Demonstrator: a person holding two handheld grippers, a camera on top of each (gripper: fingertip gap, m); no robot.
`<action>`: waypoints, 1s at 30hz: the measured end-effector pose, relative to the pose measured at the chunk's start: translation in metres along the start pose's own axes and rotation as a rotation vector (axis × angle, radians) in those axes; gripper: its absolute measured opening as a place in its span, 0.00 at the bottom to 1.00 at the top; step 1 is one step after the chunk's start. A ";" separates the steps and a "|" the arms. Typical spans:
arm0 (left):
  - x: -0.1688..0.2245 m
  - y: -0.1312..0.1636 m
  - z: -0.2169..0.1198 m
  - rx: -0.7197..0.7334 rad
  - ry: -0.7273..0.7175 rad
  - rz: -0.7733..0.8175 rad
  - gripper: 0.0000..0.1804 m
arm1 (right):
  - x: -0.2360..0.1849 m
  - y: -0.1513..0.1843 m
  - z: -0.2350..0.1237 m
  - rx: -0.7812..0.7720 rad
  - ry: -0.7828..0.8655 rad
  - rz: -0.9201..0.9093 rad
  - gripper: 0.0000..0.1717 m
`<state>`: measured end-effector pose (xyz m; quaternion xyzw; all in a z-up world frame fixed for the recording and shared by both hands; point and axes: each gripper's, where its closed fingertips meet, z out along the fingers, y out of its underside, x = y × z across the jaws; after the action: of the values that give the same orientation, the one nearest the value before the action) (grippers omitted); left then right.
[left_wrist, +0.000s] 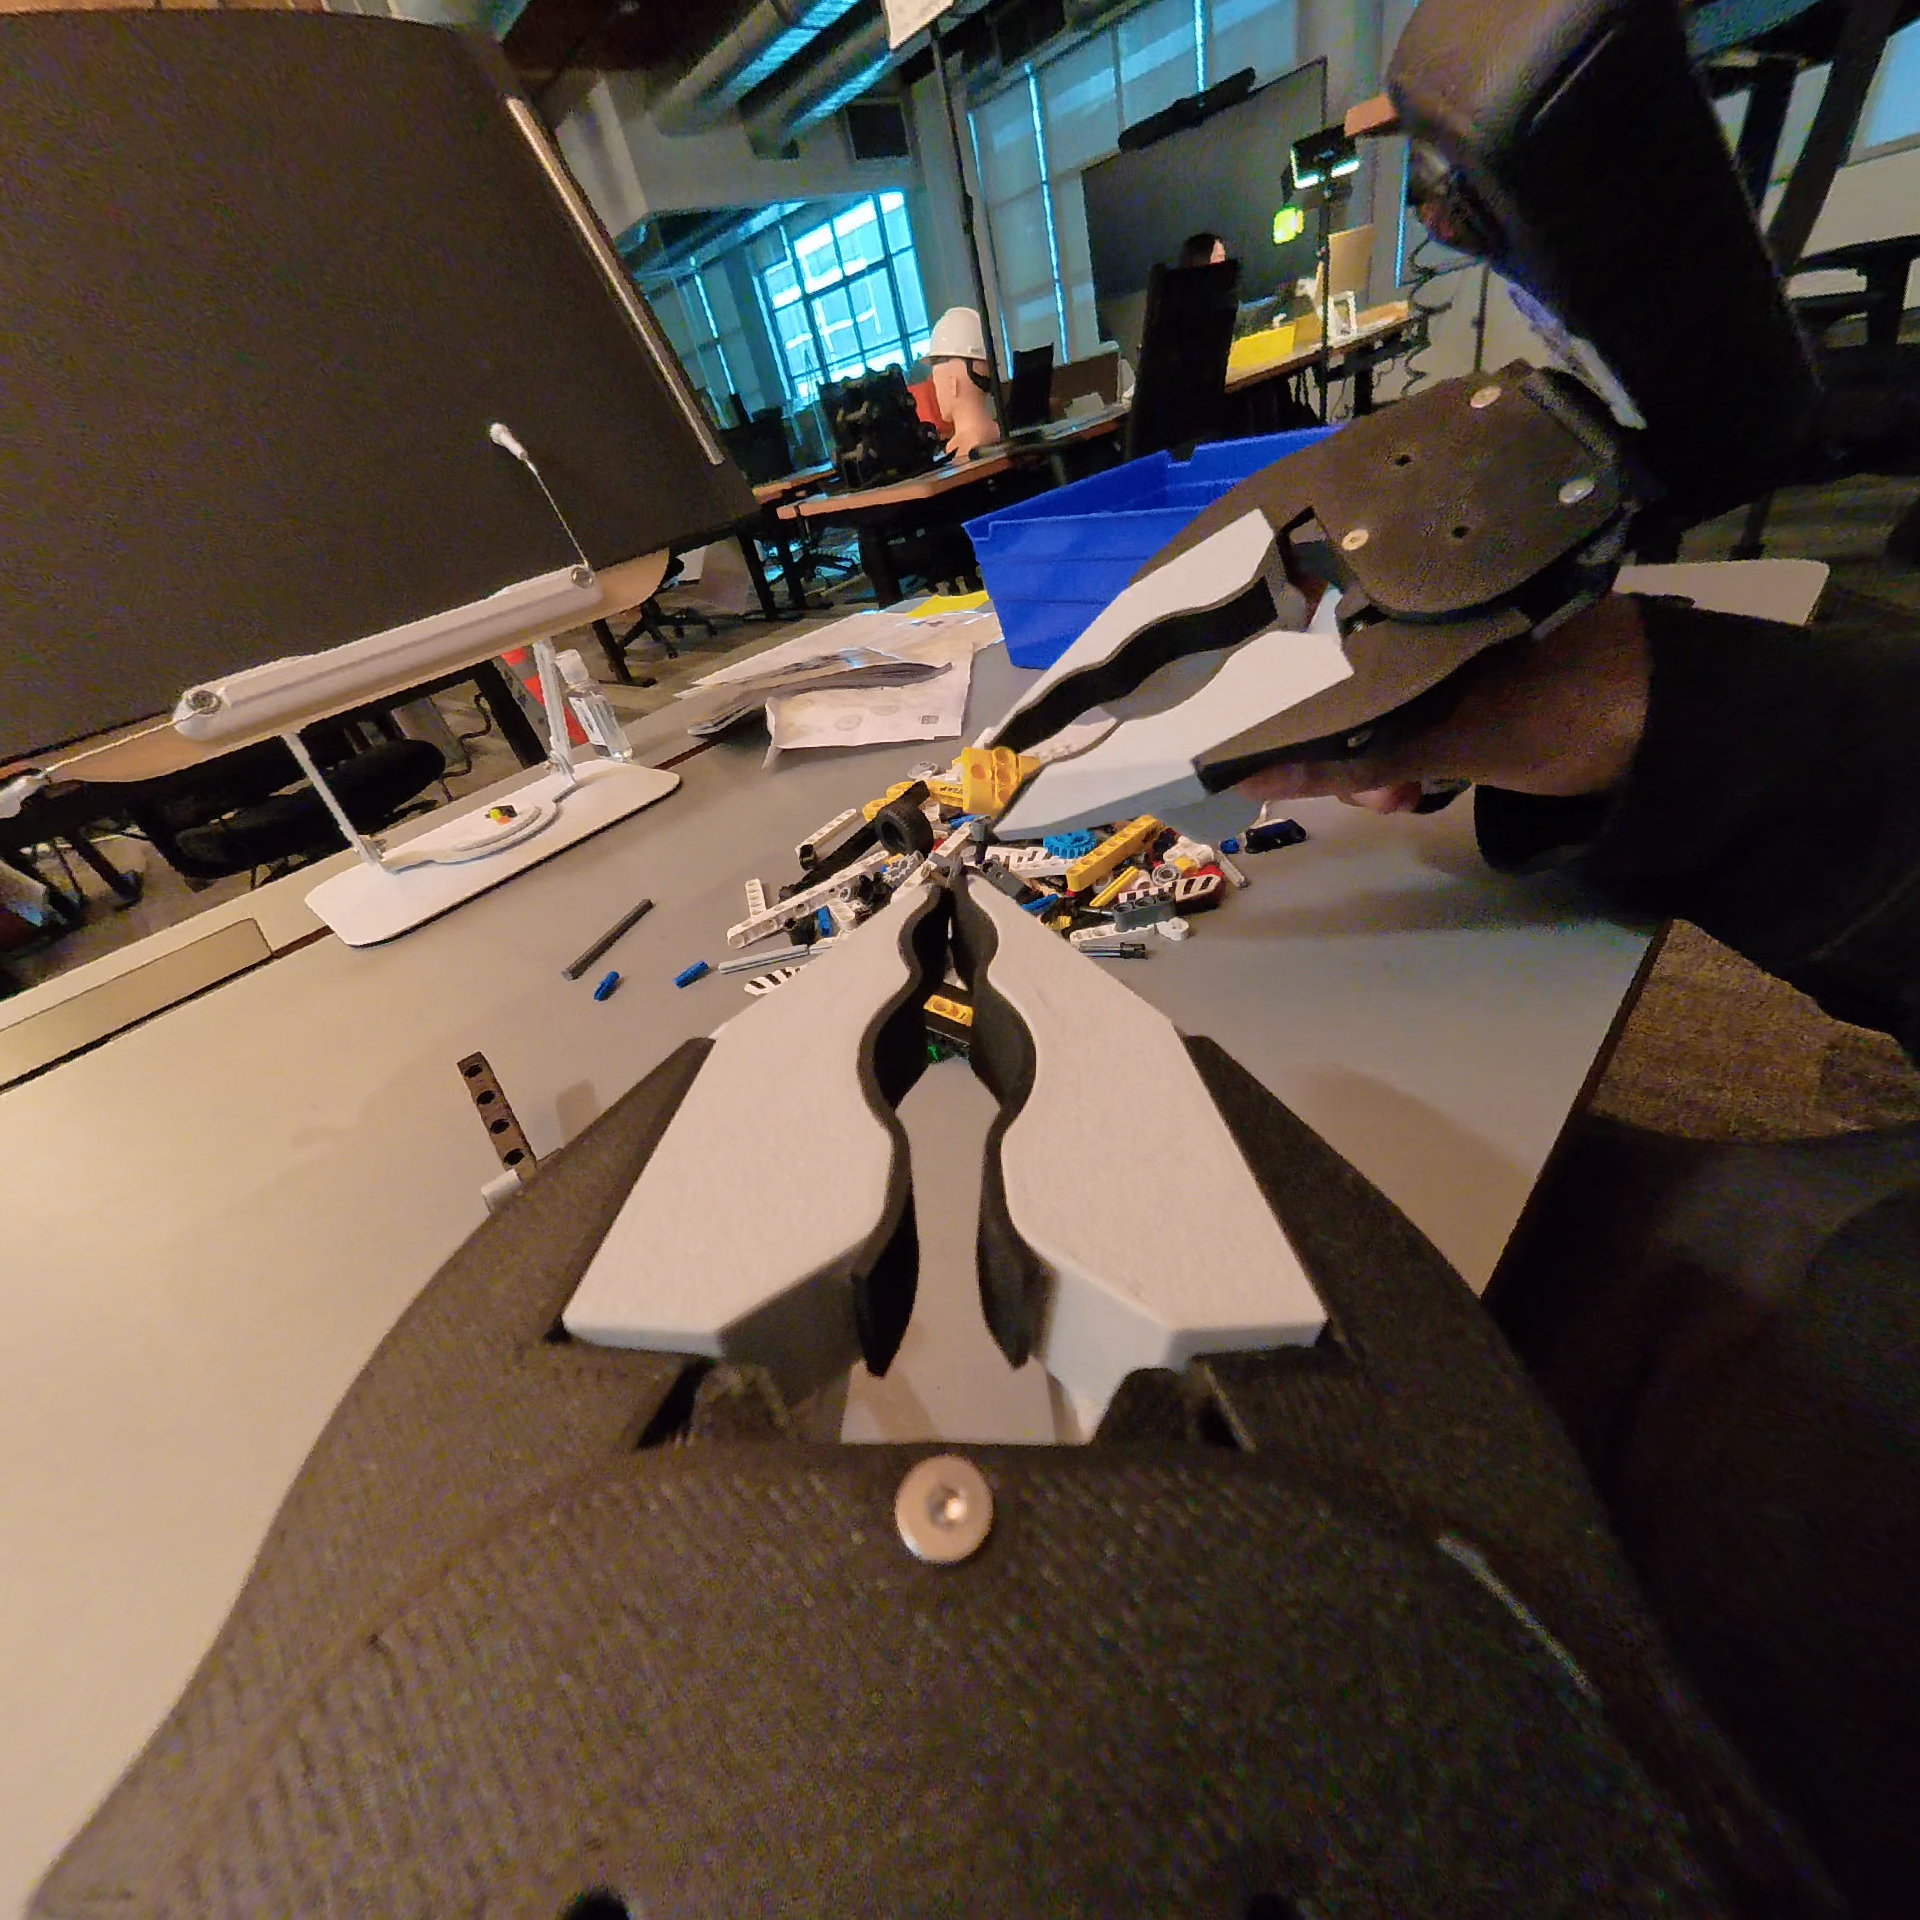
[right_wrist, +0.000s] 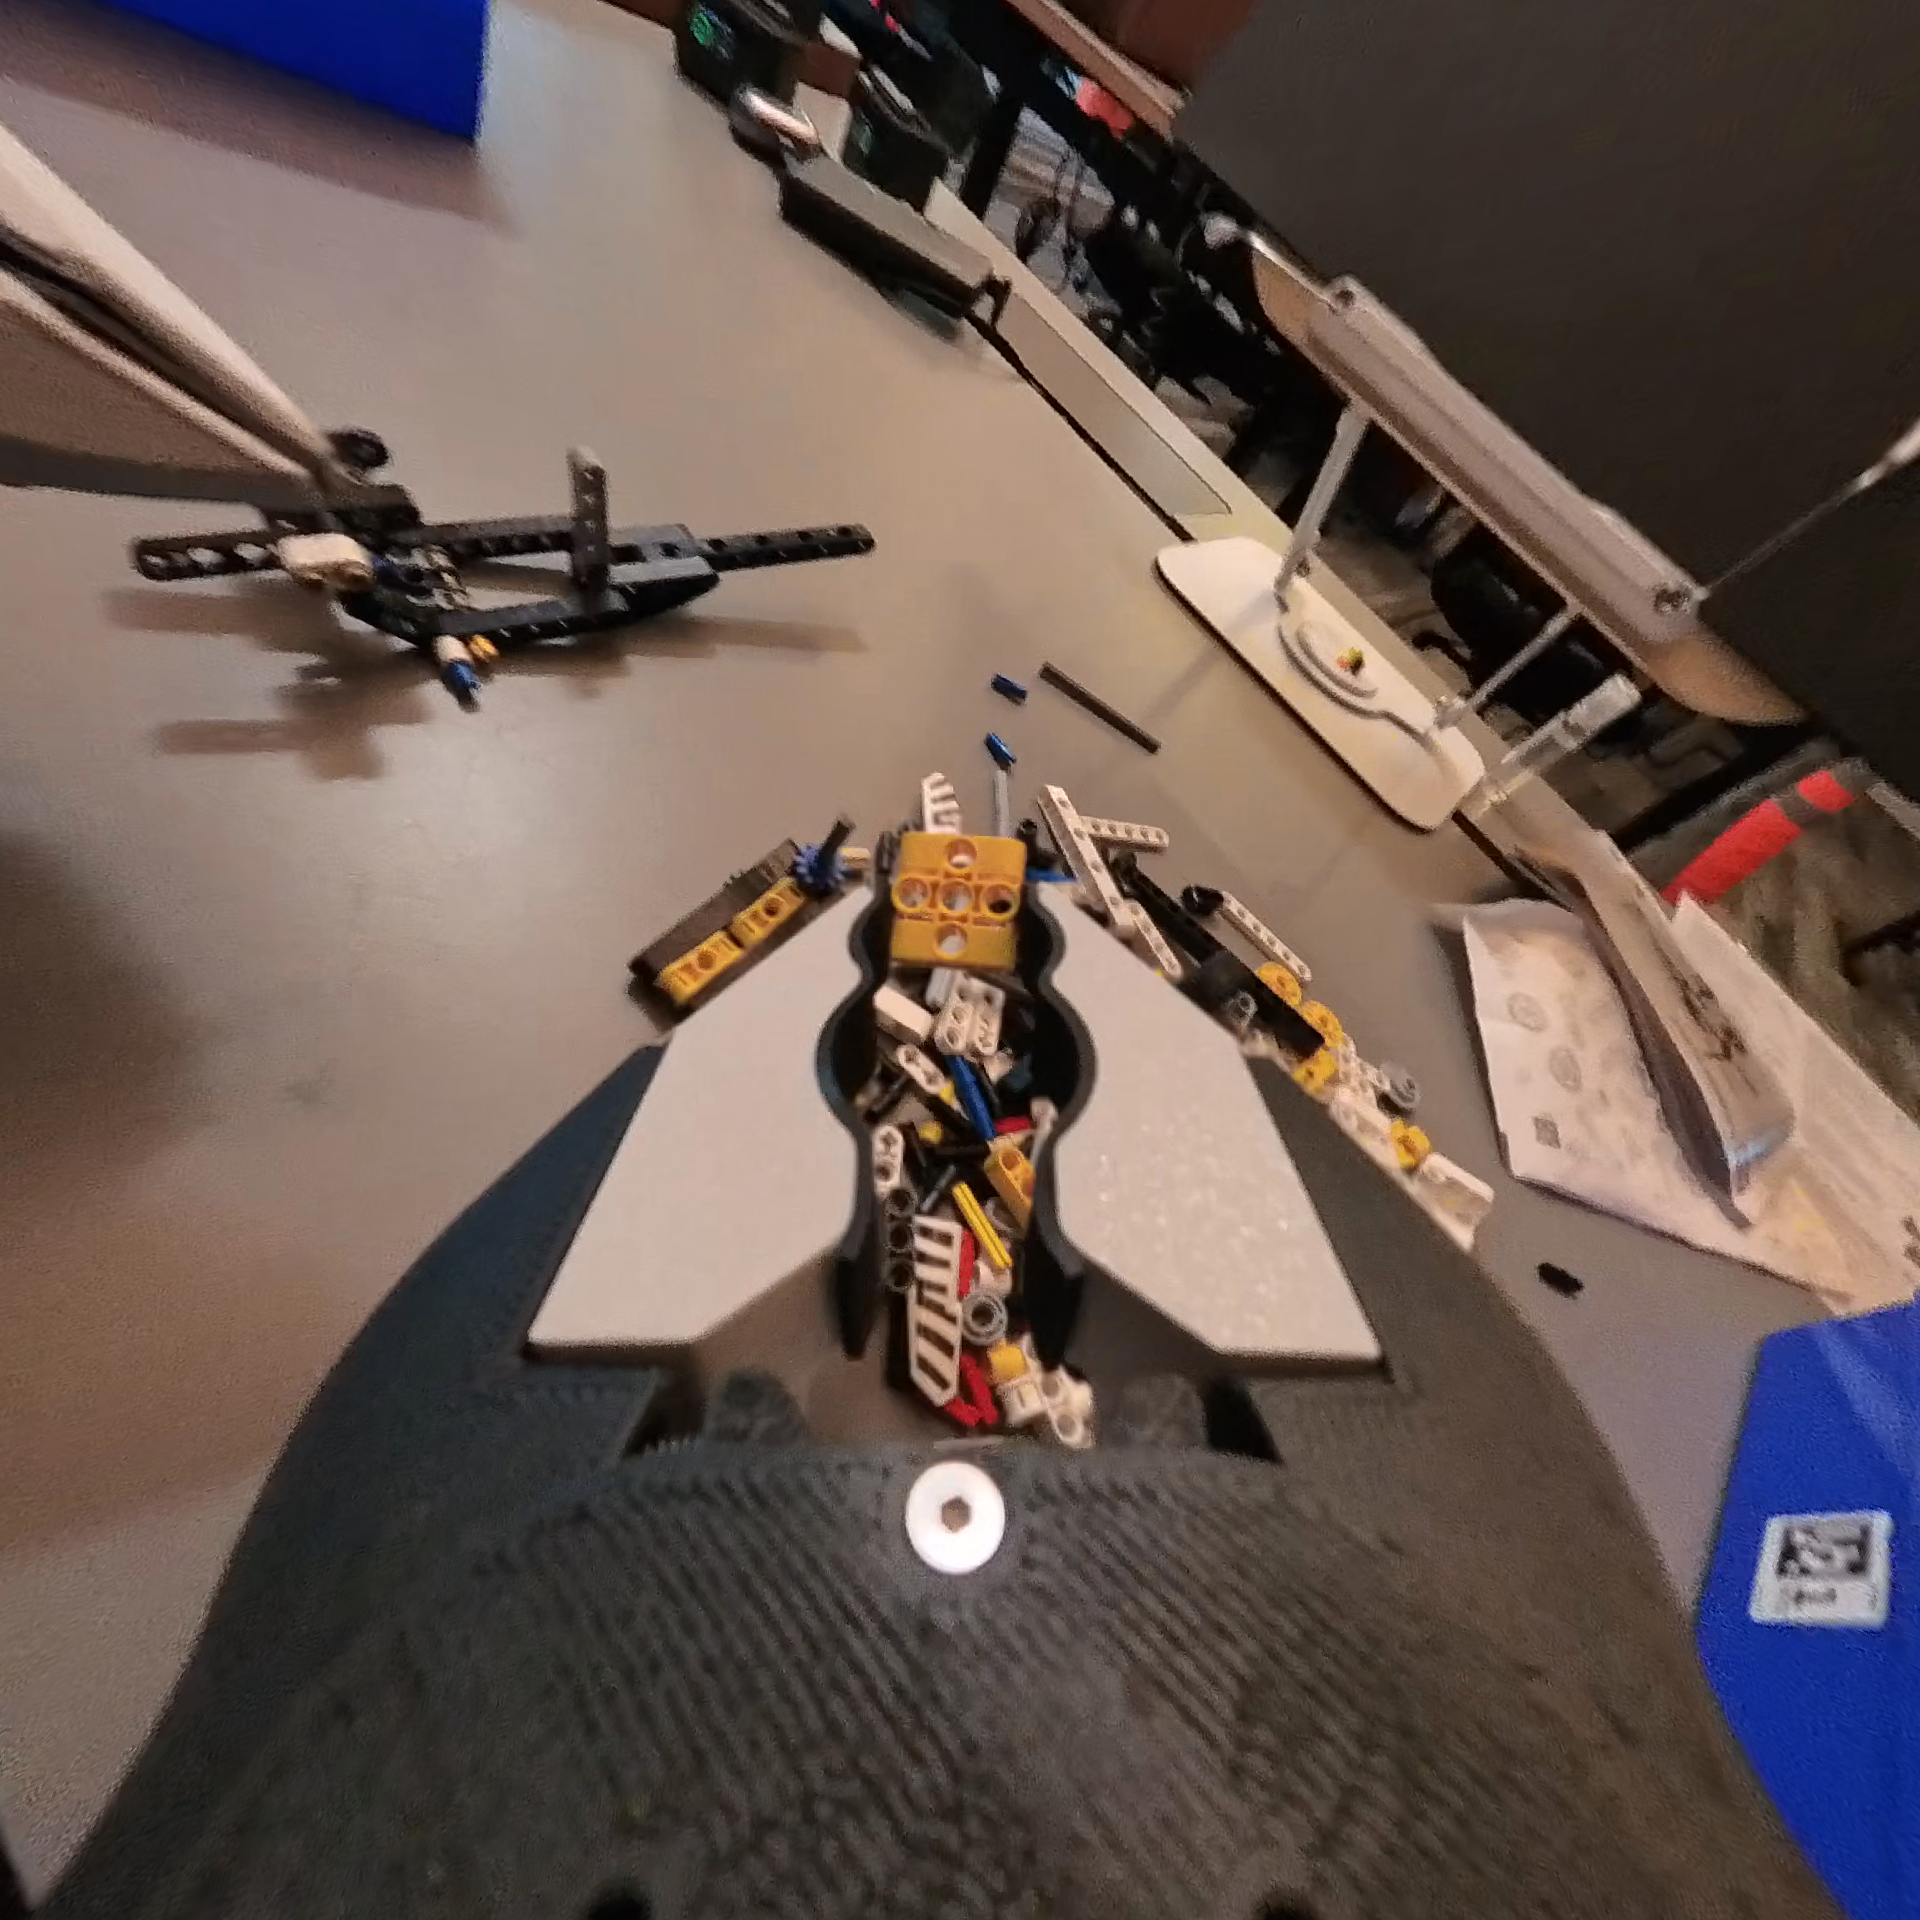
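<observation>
**Right tongs pinch a yellow block over the parts pile, left tongs closed at the black build**

Nearest to us, the left gripper (left_wrist: 951, 883) has its fingertips together with no gap. In the right wrist view its tips sit against the black beam build (right_wrist: 499, 561) on the grey table (left_wrist: 312, 1143). We cannot tell whether it is pinching a part of the build or just resting on it.

The right gripper (right_wrist: 958, 904) is partly open and clamped on a yellow block (right_wrist: 958, 899) with round holes. The block sits right at the fingertips, with a pad against each side. It fills the gap and pokes out past the tips.

Risk, as we judge it: the grip is at the very tip, so the block could twist or pop out and drop into the pile of loose parts (left_wrist: 1101, 862) straight below. It would be hard to pick out again among the other yellow pieces. The tongs hang just above the pile, so a low sweep could also scatter beams and pins. If the left tips slip, the black build could skid.

A hand (left_wrist: 1507, 727) holds the right tool. Just left of the pile lie two blue pins (left_wrist: 691, 975) and a black axle (left_wrist: 608, 938). Farther out are a white stand base (left_wrist: 499, 842), paper sheets (left_wrist: 862, 696) and, beyond them, a blue bin (left_wrist: 1091, 540)
</observation>
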<state>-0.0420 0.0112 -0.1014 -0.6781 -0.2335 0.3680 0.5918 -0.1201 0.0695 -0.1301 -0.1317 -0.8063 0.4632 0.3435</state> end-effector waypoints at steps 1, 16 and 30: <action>0.000 0.000 0.000 0.001 0.000 -0.002 0.00 | 0.005 0.006 0.002 -0.030 0.019 0.015 0.12; 0.001 0.002 0.002 -0.017 0.007 -0.006 0.00 | 0.013 0.017 0.015 -0.058 -0.024 0.328 0.28; -0.001 0.002 -0.001 -0.020 0.004 -0.035 0.00 | -0.037 0.008 0.054 -0.130 -0.243 0.427 0.06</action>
<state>-0.0425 0.0095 -0.1031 -0.6806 -0.2477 0.3540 0.5917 -0.1307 0.0194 -0.1709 -0.2640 -0.8237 0.4848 0.1294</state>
